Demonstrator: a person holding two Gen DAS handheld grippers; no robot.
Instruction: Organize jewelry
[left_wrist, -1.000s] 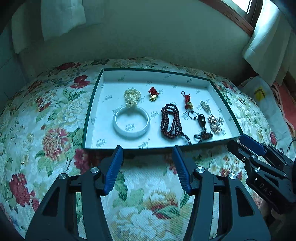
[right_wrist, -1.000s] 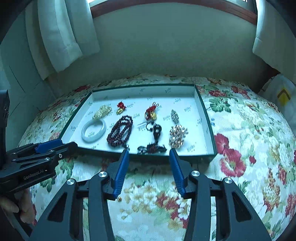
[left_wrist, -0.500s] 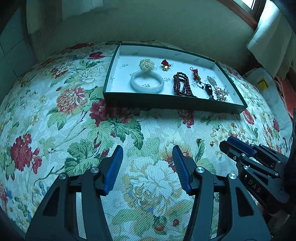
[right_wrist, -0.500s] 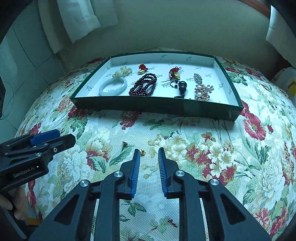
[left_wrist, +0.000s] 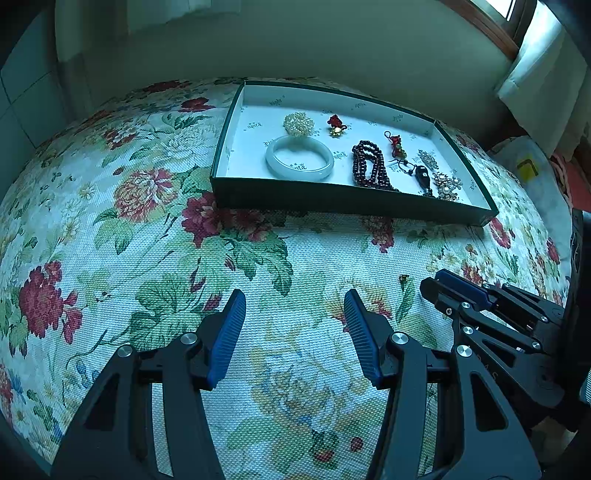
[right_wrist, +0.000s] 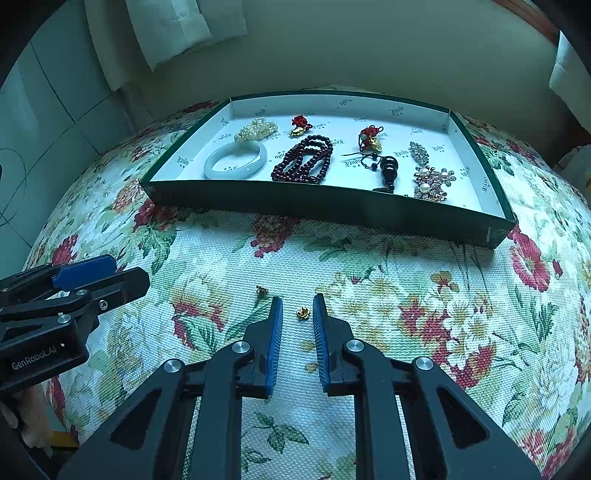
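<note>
Setting: a table under a floral cloth (right_wrist: 406, 280), with a shallow green tray (right_wrist: 332, 210) of jewellery at its far side.
What changed: a second earlier both grippers hung right at the tray's near wall; since then both had drawn back toward the person and dropped lower over the open cloth, so the tray sat farther off in both views.
Right gripper (right_wrist: 297, 317): its jaws, half spread a second before, were closing around a small gold stud (right_wrist: 302, 313) that lay on the cloth between the blue pads; the pads did not yet press on it.
Left gripper (left_wrist: 294, 321): released, jaws half spread as before, nothing between them, poised over bare cloth.
Loose pieces: a second small gold piece (right_wrist: 262, 290) lay just beside and beyond the first, also on the cloth, well apart from the tray.
Tray contents: a pale jade bangle (right_wrist: 235, 160), a dark red bead strand (right_wrist: 303, 159), a pearl brooch (right_wrist: 432, 183) and other trinkets.
Meaning for the task: the work seemed to have turned from the tray to collecting the strays; the stud looked about to be pinched, then carried to the tray.
</note>
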